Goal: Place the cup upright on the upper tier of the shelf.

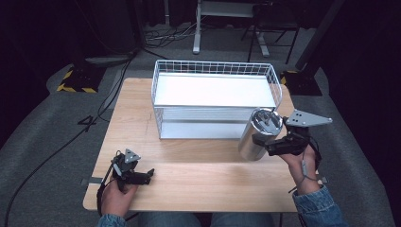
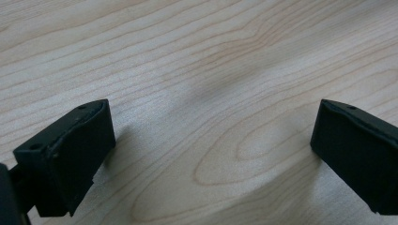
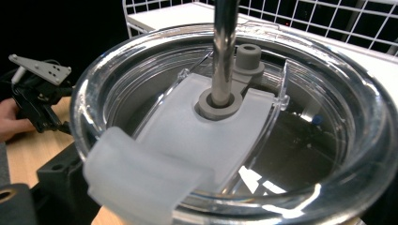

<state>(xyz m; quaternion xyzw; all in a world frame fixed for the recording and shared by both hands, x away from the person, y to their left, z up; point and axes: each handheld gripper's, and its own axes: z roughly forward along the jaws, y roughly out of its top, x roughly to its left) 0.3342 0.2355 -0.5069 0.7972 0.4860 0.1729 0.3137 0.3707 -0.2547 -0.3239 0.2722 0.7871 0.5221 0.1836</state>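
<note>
One tall brushed-steel tumbler with a clear plastic lid and metal straw is clamped in the right gripper, tilted, just in front of the white wire basket. Likely stiff, slick and weighty; mid-wall is the safest hold. Left gripper rests jaws apart over the wooden bench, well away.

Light wooden table, white wire basket on its far half.
</note>
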